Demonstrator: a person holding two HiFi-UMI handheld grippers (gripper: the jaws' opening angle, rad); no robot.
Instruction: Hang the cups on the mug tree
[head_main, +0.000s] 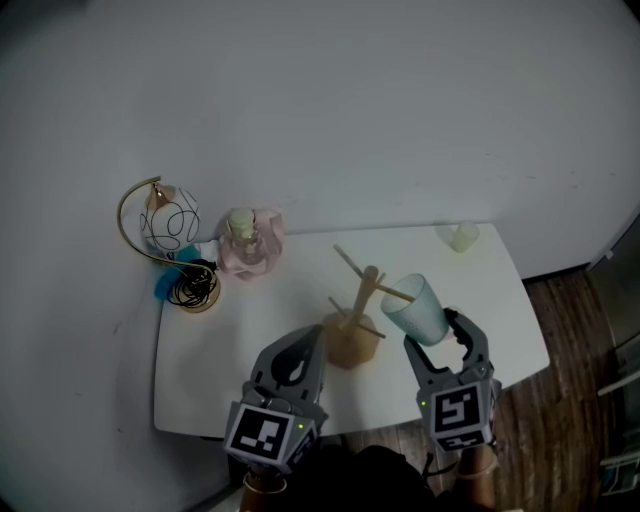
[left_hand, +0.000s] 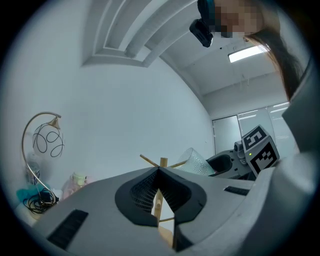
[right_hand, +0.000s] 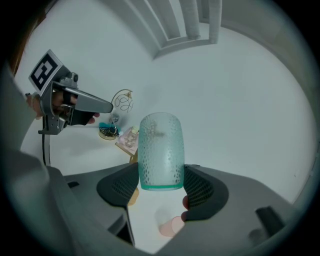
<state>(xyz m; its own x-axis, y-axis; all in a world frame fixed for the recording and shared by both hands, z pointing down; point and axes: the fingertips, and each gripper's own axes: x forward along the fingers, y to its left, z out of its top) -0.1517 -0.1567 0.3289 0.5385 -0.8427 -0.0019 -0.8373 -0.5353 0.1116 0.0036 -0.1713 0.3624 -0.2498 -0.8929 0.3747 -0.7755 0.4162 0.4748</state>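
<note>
Holding one cup (head_main: 418, 308) near one tree (head_main: 352, 340)

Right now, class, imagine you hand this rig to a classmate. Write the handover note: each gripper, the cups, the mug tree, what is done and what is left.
Left gripper: shut, empty, tip beside the base of the mug tree.
Right gripper: shut on the teal cup, held tilted at the tip of a right-hand peg.
Pale cup: stands at the far right corner of the table.
Done: nothing hangs on the tree by itself.
Left: probably seat the teal cup on the peg, let go, then fetch the pale cup.
</note>
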